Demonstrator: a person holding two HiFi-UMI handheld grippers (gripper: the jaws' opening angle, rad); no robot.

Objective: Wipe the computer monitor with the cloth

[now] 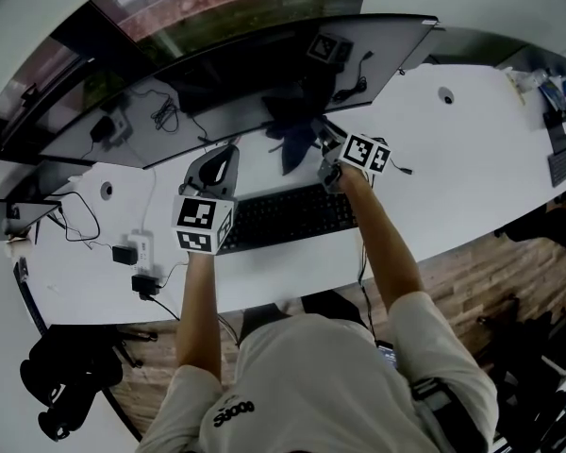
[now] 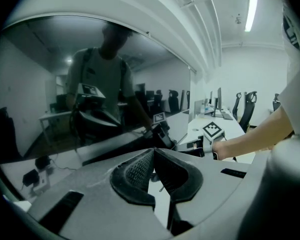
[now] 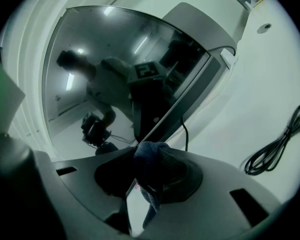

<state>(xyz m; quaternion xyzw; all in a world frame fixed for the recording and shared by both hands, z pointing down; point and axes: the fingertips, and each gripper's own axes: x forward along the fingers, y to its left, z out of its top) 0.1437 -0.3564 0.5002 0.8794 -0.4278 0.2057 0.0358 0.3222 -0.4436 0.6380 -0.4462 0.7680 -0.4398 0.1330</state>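
Note:
A wide curved monitor (image 1: 217, 74) with a dark screen stands at the back of the white desk (image 1: 453, 149). A dark blue cloth (image 1: 298, 147) hangs just below the screen's lower edge, and my right gripper (image 1: 324, 142) is shut on it. In the right gripper view the cloth (image 3: 151, 160) bunches between the jaws, close to the monitor (image 3: 115, 69). My left gripper (image 1: 229, 151) points at the screen left of the cloth. In its own view the left gripper (image 2: 153, 153) has its jaws closed tip to tip with nothing held, facing the monitor (image 2: 90, 84).
A black keyboard (image 1: 288, 217) lies under both arms. Power adapters and cables (image 1: 137, 258) sit at the desk's left, and a coiled black cable (image 3: 280, 144) lies to the right. Small items (image 1: 558, 121) crowd the far right end. A dark chair (image 1: 66, 380) stands at lower left.

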